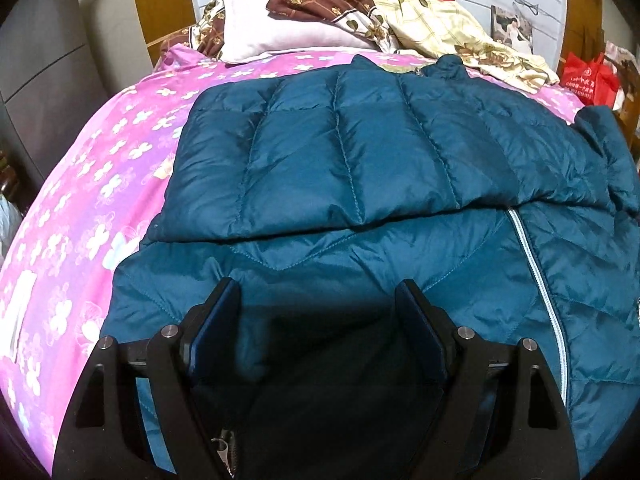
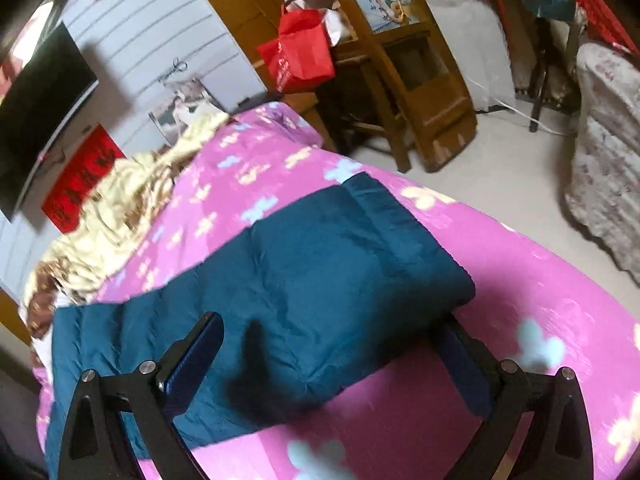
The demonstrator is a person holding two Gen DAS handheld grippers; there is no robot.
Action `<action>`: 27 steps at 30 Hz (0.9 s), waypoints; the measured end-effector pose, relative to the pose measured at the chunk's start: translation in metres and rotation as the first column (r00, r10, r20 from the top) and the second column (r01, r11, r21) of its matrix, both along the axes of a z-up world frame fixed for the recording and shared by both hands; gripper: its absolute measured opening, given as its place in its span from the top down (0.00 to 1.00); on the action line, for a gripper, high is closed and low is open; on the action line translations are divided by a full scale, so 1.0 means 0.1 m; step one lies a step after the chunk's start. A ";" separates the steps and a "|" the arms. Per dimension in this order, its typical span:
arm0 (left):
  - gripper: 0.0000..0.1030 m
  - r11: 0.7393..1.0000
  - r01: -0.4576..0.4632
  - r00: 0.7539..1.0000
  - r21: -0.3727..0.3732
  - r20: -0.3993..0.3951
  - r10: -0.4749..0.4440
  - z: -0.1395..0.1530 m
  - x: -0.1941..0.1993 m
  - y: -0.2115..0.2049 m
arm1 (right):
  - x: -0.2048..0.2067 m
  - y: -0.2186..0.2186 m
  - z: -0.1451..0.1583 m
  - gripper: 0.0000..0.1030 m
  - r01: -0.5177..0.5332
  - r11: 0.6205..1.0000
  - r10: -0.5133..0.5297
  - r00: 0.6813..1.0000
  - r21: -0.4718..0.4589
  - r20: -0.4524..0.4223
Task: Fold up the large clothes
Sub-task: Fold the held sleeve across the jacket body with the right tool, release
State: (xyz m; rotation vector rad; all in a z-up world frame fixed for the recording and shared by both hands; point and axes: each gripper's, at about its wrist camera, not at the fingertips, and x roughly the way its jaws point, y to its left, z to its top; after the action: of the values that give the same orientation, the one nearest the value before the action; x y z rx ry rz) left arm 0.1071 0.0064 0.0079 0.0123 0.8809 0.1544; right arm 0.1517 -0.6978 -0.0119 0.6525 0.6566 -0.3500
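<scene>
Jacket [image 1: 360,152] lies crosswise, collar seemingly far-right.

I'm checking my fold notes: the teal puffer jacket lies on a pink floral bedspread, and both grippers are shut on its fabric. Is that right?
Not quite. The teal puffer jacket does lie on the pink floral bedspread, but both grippers are open: the left gripper in the left wrist view and the right gripper in the right wrist view have their fingers spread, gripping nothing.
</scene>
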 end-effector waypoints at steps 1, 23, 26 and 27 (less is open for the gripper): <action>0.20 1.000 0.000 1.000 0.001 -0.001 0.000 0.00 0.00 0.00 | 0.04 -0.02 -0.01 0.00 0.000 1.000 0.000 1.000 0.003 0.007; 0.17 0.997 -0.050 0.998 0.061 0.040 0.048 0.14 -0.04 0.04 | 0.16 1.54 0.76 0.88 -0.166 0.848 0.148 0.986 -0.504 -0.076; 0.17 0.995 -0.079 0.995 0.064 0.073 0.075 0.24 -0.05 0.13 | 0.15 2.20 0.97 0.88 -0.226 0.823 0.245 0.969 -0.520 -0.033; 0.17 0.995 -0.086 0.994 0.057 0.078 0.081 0.26 -0.05 0.16 | 0.17 2.41 1.01 0.88 -0.250 0.818 0.279 0.960 -0.519 -0.023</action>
State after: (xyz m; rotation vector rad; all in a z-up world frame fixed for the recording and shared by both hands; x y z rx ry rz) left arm 0.1022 0.0223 0.0337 0.0259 0.8010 0.2581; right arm 0.1683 -0.4573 0.0888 0.0471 0.5584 -0.2315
